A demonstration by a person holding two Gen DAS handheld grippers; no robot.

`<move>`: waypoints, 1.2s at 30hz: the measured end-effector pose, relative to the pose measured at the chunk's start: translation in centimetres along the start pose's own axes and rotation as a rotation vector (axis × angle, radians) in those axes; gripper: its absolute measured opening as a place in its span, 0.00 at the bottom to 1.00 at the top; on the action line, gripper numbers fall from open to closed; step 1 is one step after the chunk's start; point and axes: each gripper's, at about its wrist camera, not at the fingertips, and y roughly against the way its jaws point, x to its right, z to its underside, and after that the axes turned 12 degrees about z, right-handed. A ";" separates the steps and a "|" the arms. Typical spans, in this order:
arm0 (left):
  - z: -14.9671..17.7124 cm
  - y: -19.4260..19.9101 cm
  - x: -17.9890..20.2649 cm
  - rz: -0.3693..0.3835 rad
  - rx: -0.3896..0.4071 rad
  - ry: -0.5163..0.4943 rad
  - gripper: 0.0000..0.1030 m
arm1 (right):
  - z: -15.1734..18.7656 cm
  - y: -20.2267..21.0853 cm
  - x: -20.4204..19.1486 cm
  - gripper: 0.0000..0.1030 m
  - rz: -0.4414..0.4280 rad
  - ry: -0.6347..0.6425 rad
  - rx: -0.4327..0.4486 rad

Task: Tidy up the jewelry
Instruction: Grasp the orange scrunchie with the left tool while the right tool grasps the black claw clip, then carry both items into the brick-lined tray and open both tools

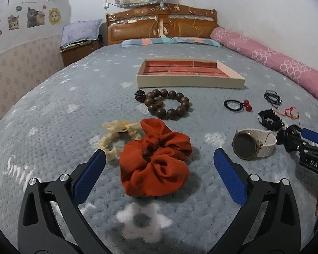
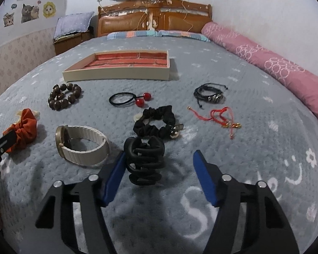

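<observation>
- Right wrist view: right gripper points down at the grey bedspread; jaws partly apart, nothing gripped.
- Black claw clip lies between the blue pads, long axis running away from the camera toward the headboard; it sits against the left pad, well clear of the other pad.
- Just beyond the clip: black scrunchie. To its left, white-strapped watch standing on its edge, dial facing left.
- Left wrist view: left gripper wide open, holding nothing.
- Orange scrunchie lies between its pads, touching neither, long axis roughly front to back.
- Cream scrunchie lies beside the left pad.
- Compartmented tray sits farther up the bed, wooden bead bracelet before it.
</observation>
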 end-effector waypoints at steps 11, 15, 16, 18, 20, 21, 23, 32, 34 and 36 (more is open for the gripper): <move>0.1 -2.4 -1.6 0.038 -0.086 0.078 0.69 | -0.1 -0.9 -0.5 0.47 -0.031 0.006 -0.034; 0.3 -2.6 -1.6 0.035 -0.092 0.075 0.57 | -0.1 -0.9 -0.5 0.43 -0.041 0.006 -0.034; 0.4 -2.6 -1.6 0.034 -0.093 0.076 0.55 | -0.1 -0.8 -0.5 0.41 -0.043 0.006 -0.032; 0.4 -2.6 -1.8 0.029 -0.094 0.081 0.52 | -0.1 -0.7 -0.6 0.38 -0.047 0.012 -0.027; 0.4 -2.6 -1.8 0.027 -0.093 0.085 0.49 | -0.1 -0.7 -0.7 0.36 -0.052 0.019 -0.023; 0.5 -2.6 -1.8 0.026 -0.095 0.086 0.47 | -0.1 -0.7 -0.7 0.36 -0.054 0.018 -0.023; 0.5 -2.7 -2.0 0.027 -0.100 0.093 0.43 | -0.1 -0.7 -0.5 0.36 -0.062 0.010 -0.023; 0.4 -2.8 -2.6 0.043 -0.118 0.124 0.36 | -0.1 -0.8 0.2 0.36 -0.106 -0.024 -0.028; 0.3 -2.5 -2.7 0.054 -0.122 0.137 0.33 | -0.2 -0.8 0.2 0.36 -0.110 -0.027 -0.029; 0.3 -2.2 -2.8 0.064 -0.123 0.140 0.32 | -0.3 -0.7 0.3 0.36 -0.108 -0.031 -0.027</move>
